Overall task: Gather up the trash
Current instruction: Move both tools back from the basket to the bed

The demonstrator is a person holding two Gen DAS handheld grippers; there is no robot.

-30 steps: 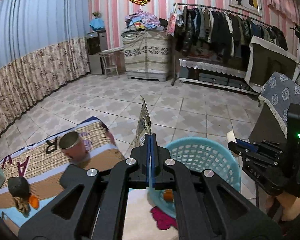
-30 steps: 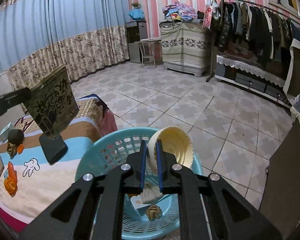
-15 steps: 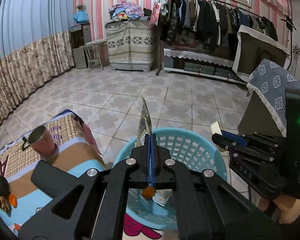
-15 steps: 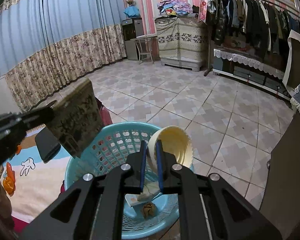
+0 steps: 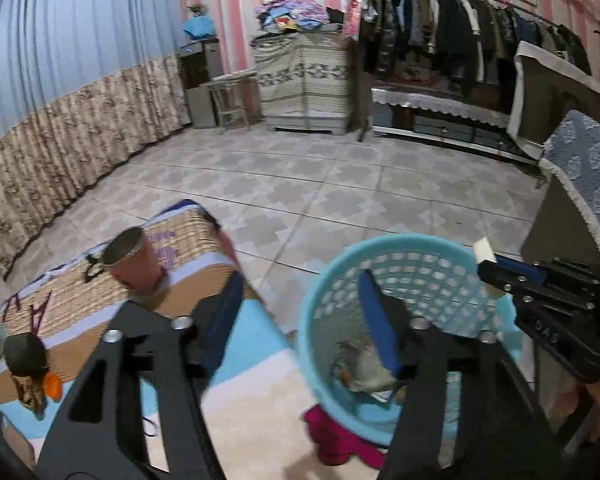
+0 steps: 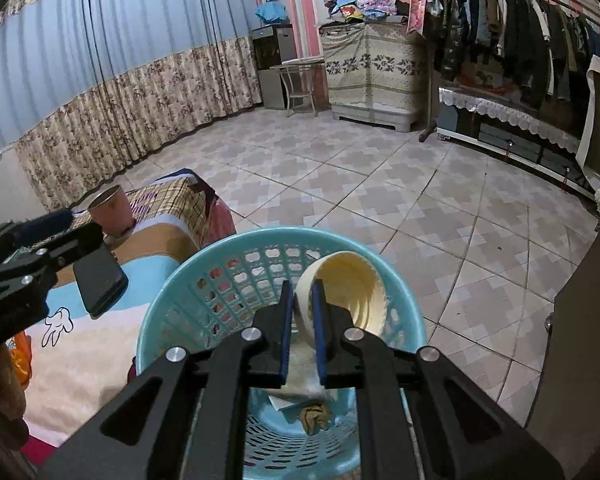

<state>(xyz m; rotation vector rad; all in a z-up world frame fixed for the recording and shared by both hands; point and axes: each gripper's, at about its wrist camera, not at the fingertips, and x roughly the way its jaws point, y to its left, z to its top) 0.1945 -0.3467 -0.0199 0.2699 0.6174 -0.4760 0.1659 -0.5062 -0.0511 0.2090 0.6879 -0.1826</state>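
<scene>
Left claw (image 5: 300,312) is standing apart, empty; right claw (image 6: 301,304) is clamping the paper cup (image 6: 346,290) above the basket (image 6: 172,308) at lower centre, next needing release

Dim, even indoor light; left view motion-blurred, both bowed with dark fisheye corners.

Patterned bed cover (image 5: 204,240) carries metal cup (image 5: 130,262), phone (image 6: 100,280); basket (image 6: 204,268) alongside.
</scene>
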